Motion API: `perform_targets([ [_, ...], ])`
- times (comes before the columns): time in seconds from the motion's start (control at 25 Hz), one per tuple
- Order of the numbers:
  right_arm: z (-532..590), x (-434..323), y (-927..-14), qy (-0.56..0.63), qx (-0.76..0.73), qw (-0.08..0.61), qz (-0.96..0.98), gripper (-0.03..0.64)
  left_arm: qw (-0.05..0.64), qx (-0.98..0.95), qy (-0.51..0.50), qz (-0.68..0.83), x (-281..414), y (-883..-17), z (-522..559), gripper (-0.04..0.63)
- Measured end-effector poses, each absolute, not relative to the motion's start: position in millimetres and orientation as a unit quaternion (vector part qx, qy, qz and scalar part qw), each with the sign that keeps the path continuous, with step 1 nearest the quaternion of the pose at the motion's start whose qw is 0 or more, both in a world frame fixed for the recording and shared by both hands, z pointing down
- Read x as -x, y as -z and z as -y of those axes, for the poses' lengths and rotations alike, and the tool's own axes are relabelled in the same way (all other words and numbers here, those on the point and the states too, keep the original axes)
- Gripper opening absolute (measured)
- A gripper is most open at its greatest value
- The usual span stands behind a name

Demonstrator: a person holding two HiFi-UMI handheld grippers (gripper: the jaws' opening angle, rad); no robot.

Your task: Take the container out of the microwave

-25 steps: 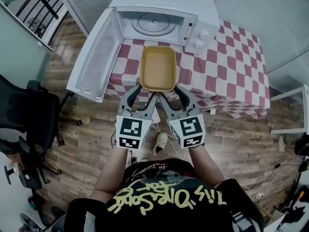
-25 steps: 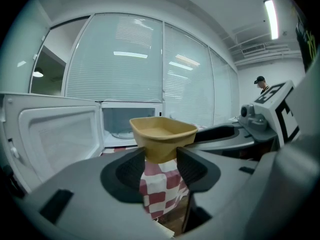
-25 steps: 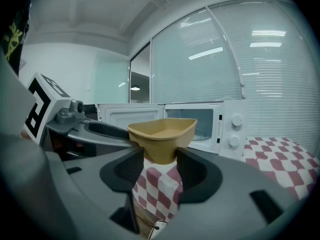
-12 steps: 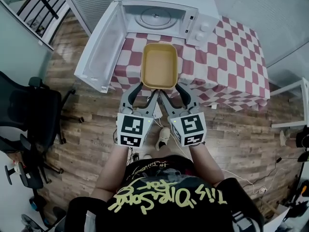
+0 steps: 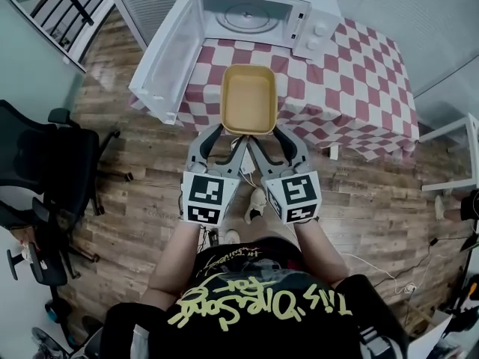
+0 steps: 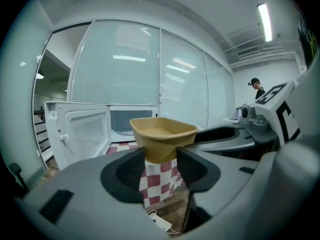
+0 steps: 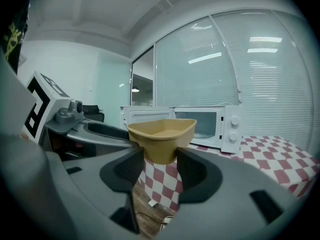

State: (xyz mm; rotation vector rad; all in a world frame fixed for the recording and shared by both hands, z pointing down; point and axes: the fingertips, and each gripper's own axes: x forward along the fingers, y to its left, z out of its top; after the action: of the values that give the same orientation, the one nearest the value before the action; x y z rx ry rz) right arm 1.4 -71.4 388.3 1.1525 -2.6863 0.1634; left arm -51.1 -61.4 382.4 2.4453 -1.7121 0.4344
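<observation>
A tan, empty rectangular container (image 5: 248, 98) hangs in the air over the near edge of the red-and-white checked table (image 5: 352, 73). My left gripper (image 5: 222, 134) is shut on its near left corner, and my right gripper (image 5: 271, 134) is shut on its near right corner. In the left gripper view the container (image 6: 162, 136) sits wedged between the dark jaws of the left gripper (image 6: 161, 164). The right gripper view shows the same container (image 7: 162, 134) between the jaws of the right gripper (image 7: 161, 166). Behind it the white microwave (image 5: 254, 17) stands with its cavity bare and its door (image 5: 168, 58) swung wide to the left.
A black office chair (image 5: 37, 170) stands on the wooden floor at left. A white cable and plug (image 5: 247, 170) lie under the table's edge. A white frame (image 5: 449, 185) stands at right. A person (image 6: 257, 86) stands far off in the room.
Both grippers have drawn back from the microwave with the container held between them. The microwave and table now lie farther off, toward the top of the head view.
</observation>
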Motion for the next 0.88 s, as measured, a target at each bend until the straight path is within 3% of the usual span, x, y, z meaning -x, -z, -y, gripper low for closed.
perform_targets([
  [0.88,-36.0,-4.0,-371.6,-0.046,-0.421,0.092,0.901,0.21,0.043,-0.827,-0.136,0.544,49.2,-365.4,-42.9,0.201],
])
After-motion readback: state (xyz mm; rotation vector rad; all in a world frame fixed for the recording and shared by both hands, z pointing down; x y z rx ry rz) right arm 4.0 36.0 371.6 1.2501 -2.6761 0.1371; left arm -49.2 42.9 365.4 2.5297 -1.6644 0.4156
